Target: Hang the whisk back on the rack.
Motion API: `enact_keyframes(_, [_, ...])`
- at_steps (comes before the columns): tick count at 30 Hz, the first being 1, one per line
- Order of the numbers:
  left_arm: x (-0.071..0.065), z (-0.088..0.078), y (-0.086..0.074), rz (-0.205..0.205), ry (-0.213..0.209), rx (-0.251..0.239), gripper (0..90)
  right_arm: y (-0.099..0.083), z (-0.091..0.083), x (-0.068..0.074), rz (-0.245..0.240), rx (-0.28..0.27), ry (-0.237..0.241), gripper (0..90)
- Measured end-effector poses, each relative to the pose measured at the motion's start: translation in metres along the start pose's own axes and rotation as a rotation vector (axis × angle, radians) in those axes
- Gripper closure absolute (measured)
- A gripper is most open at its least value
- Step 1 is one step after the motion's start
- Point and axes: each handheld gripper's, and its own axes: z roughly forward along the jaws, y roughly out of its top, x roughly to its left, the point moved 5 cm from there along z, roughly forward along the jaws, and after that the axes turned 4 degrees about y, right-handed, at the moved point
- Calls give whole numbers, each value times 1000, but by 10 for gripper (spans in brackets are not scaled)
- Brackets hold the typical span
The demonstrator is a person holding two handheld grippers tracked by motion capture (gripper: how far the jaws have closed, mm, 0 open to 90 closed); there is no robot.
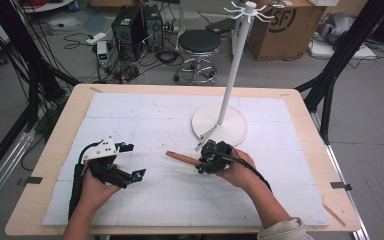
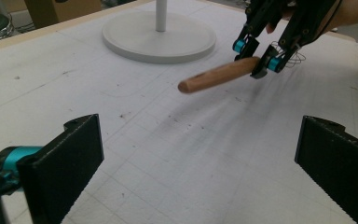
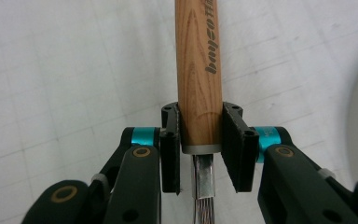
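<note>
Right gripper view: we log printed lettering on the wood-grained whisk handle [image 3: 199, 70], right gripper [image 3: 200, 149] pinching it; left gripper [image 2: 198, 158] spread.

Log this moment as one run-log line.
right gripper: shut on wooden-handled whisk, held off the mat | left gripper: open, empty | white stand: upright on white mat

Between my jaws the wooden handle [image 3: 199, 70] carries dark lettering running along its length at the upper centre, too cut off to read fully, and the cardboard box [image 1: 283, 25] at the upper right bears large "SF" letters.
</note>
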Motion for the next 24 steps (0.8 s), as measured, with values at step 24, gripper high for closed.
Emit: enact_keyframes(24, [-1,0,1,-4,-1,-9,16,-4,-104,-18,80,-430,-78,708])
